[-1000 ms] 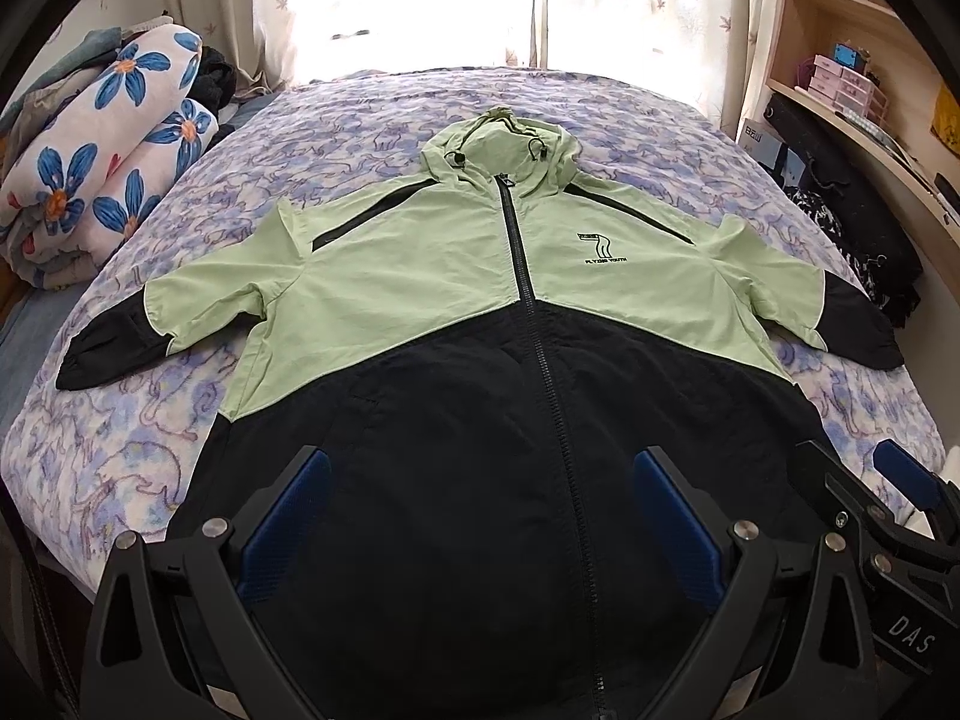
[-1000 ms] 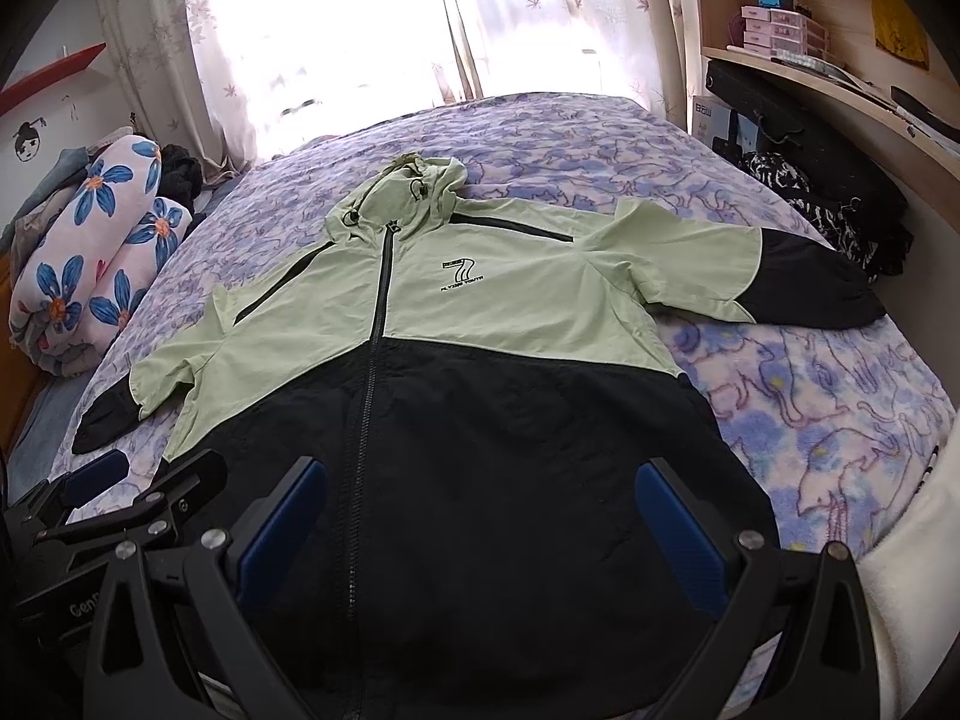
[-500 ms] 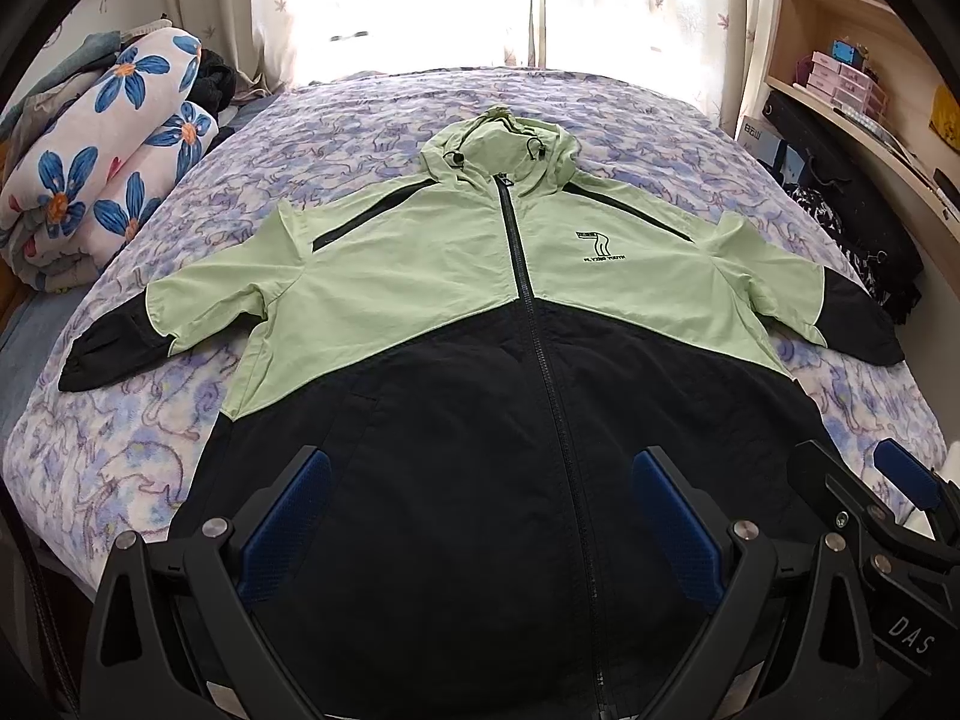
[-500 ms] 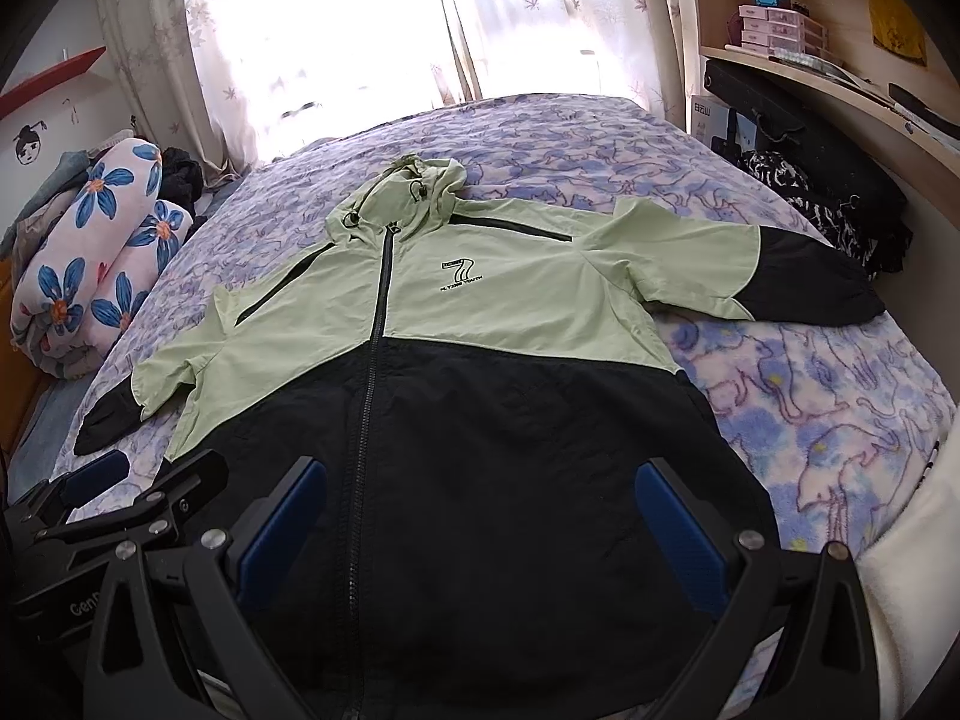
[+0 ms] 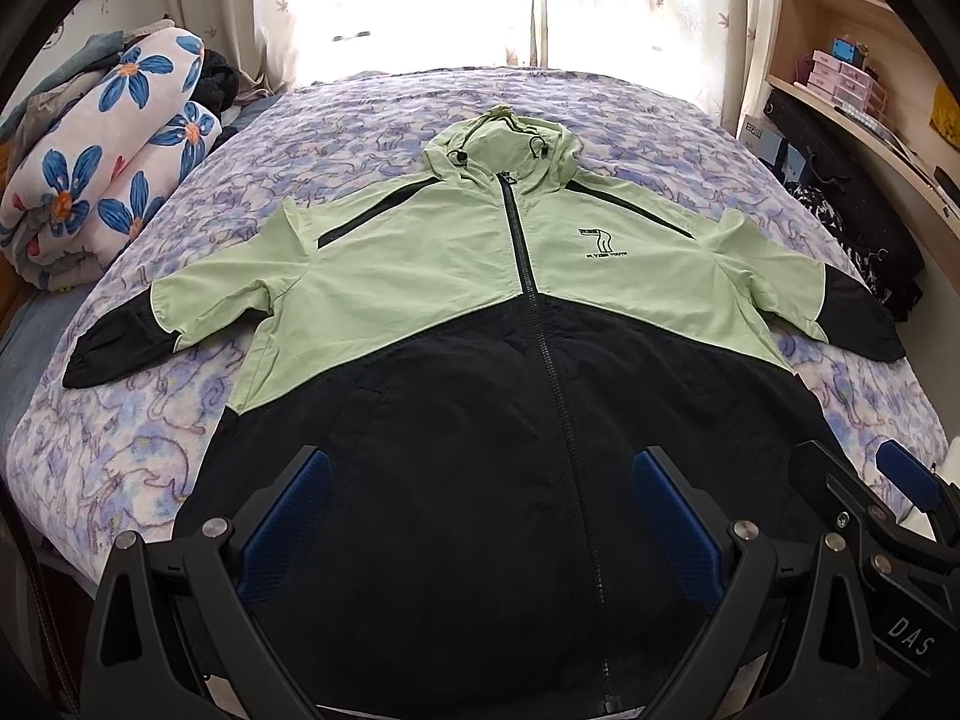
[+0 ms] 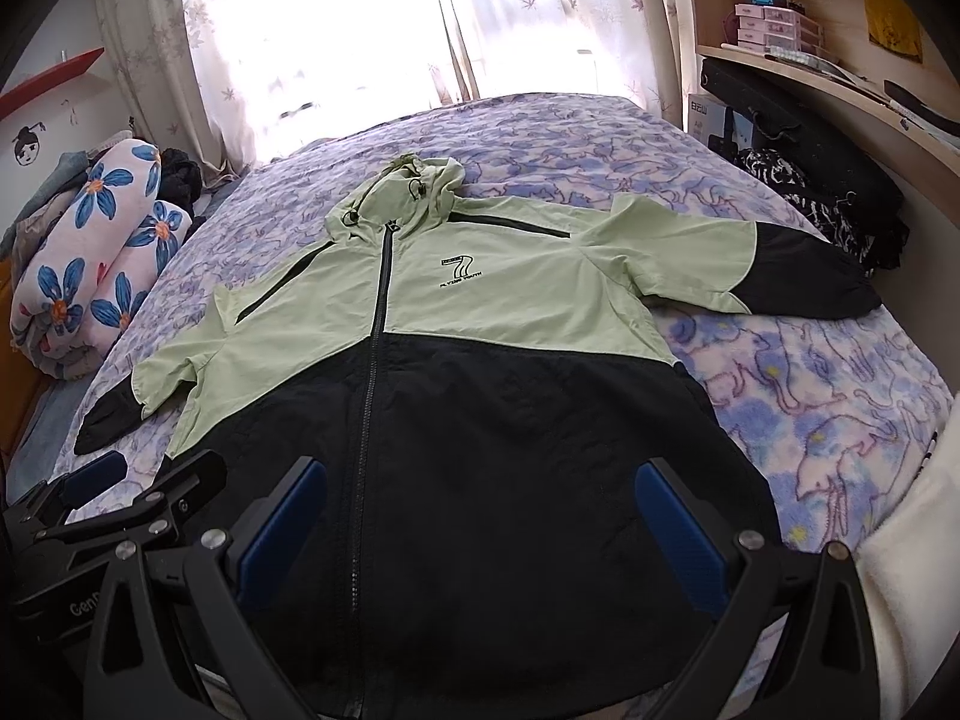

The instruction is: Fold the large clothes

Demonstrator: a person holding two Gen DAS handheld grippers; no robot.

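A large hooded jacket (image 5: 420,300), light green above and black below, lies flat and zipped on the bed, front up, hood far, both sleeves spread. It also shows in the right wrist view (image 6: 510,312). My left gripper (image 5: 480,474) is open and empty above the black hem, left of the zipper. My right gripper (image 6: 480,480) is open and empty above the hem, right of the zipper. Each gripper shows in the other's view: the right one (image 5: 852,480) at the lower right, the left one (image 6: 150,474) at the lower left.
The bed has a purple-blue patterned cover (image 5: 150,432). A rolled floral quilt (image 5: 102,168) lies at its left edge. Black bags and clothes (image 6: 828,204) sit along the right side under a wooden shelf (image 6: 840,78). A curtained window (image 5: 420,0) is behind.
Both grippers have drifted back slightly from the jacket. Nothing was gripped or moved.
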